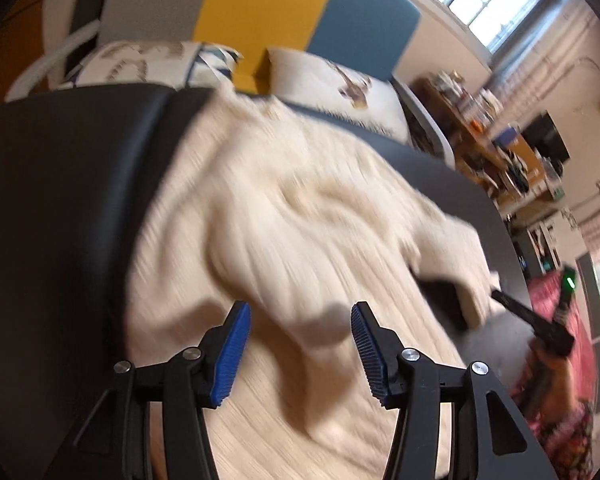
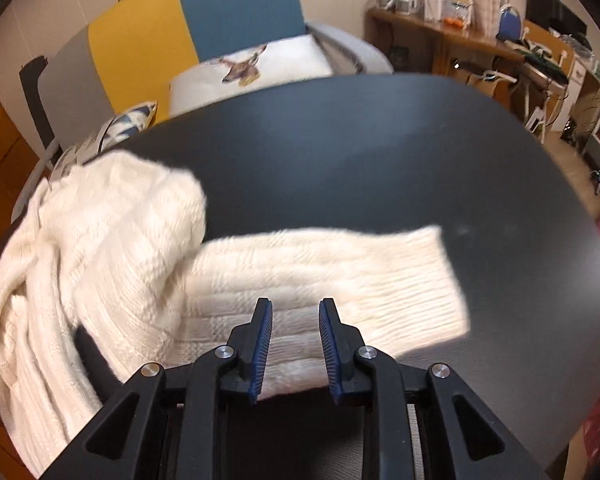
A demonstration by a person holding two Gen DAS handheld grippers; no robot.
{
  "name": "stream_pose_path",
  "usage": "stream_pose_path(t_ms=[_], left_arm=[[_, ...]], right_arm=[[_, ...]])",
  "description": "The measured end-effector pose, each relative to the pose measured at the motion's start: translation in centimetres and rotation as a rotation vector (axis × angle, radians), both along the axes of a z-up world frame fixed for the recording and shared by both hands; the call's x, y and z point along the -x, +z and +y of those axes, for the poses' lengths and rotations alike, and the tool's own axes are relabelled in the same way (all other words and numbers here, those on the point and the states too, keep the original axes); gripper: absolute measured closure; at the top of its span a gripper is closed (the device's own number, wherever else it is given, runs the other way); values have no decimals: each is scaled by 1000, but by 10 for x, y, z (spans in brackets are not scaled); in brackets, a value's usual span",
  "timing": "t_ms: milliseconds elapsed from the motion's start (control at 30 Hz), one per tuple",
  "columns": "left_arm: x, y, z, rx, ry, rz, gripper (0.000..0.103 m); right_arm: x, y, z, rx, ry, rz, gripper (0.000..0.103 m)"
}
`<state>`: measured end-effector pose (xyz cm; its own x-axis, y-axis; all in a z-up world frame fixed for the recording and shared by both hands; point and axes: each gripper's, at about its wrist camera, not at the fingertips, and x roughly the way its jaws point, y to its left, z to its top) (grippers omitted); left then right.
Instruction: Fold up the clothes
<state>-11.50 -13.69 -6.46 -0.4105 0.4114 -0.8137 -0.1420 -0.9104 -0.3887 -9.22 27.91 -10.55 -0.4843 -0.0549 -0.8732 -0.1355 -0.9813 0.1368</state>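
Observation:
A cream cable-knit sweater lies rumpled on the round black table. My left gripper hovers open just above the sweater's body, nothing between its blue pads. In the right wrist view the sweater's body is bunched at the left and one sleeve stretches flat to the right. My right gripper is open over the sleeve's near edge, the knit lying between its fingers without being pinched. The right gripper also shows at the sleeve's end in the left wrist view, held by a hand.
A sofa with grey, yellow and blue back panels and printed cushions stands behind the table. Cluttered wooden shelves line the far right. A person's pink patterned sleeve is at the table's right side. Bare tabletop spreads beyond the sleeve.

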Motion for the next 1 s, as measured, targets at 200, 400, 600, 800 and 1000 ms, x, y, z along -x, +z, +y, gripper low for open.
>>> stream_pose_path(t_ms=[200,400,600,800,1000], left_arm=[[-22,-22,14,68,-3,-65,49],[-28,-42,22,128,3,-110,49],[-25,-43,29,168,-3,-110,47],[-25,-42,26,170,3,-110,44],[-32,-38,24,223,9,-79,44]], right_arm=[[7,-14,11,-42,-7,-9,82],[29,-12,45,-125,-72,-3,82],[57,-10,72,-158,-106,19,82],[49,1,114,-87,-227,56,79],[35,15,162,-41,-385,81,69]])
